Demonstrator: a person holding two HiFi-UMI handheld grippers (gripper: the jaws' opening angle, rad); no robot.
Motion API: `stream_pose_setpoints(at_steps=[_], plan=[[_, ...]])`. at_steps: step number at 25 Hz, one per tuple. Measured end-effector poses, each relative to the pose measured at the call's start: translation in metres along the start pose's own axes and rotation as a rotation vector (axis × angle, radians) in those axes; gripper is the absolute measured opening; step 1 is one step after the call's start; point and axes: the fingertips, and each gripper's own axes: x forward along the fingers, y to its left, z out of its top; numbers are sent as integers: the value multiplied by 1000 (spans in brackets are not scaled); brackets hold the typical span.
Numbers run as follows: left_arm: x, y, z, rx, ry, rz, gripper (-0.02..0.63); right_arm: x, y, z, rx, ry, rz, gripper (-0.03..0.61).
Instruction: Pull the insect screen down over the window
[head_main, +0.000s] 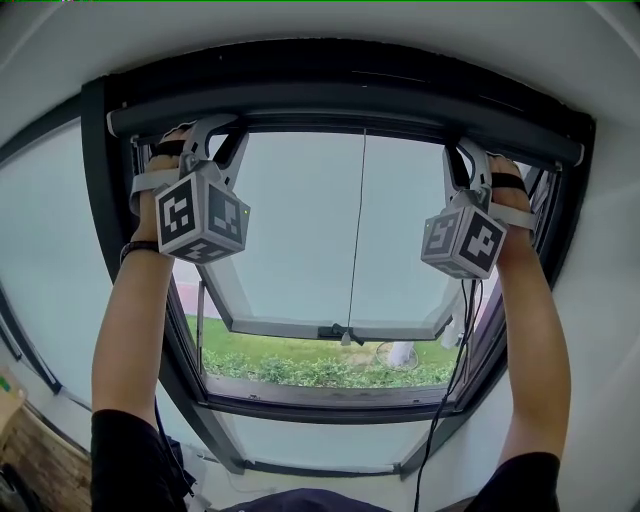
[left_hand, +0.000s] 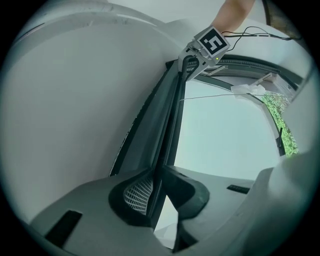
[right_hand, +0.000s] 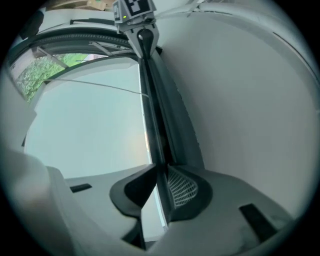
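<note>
Overhead, left gripper (head_main: 207, 133) and right gripper (head_main: 466, 152) each pinch the insect screen's dark grey bar (head_main: 350, 113); best pulled down evenly, kept level.

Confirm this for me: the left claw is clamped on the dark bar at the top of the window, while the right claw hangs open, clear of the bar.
Wrong about the right side. The right gripper view shows the right claw closed on the dark bar too, not open and clear of it. The left claw is clamped on that bar, as you said.
</note>
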Motion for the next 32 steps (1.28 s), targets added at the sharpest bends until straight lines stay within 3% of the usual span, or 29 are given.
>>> stream_pose_setpoints(at_steps=[5, 8, 13, 23, 29, 32], plan=[[1, -10, -6, 40, 34, -47, 58, 2, 2, 1, 9, 4, 44, 52], [2, -14, -10, 81, 44, -23, 58, 2, 1, 1, 5, 7, 46, 52], [5, -7, -10, 49, 52, -10, 26, 2, 2, 1, -8, 10, 51, 52], [10, -13, -6, 185, 127, -18, 31, 4, 6, -1, -60, 58, 67, 54], [16, -17, -16, 187, 151, -96, 49, 4, 5, 3, -42, 41, 177, 51], [15, -15, -14, 186, 153, -114, 23, 5, 6, 2, -109, 55, 199, 66]])
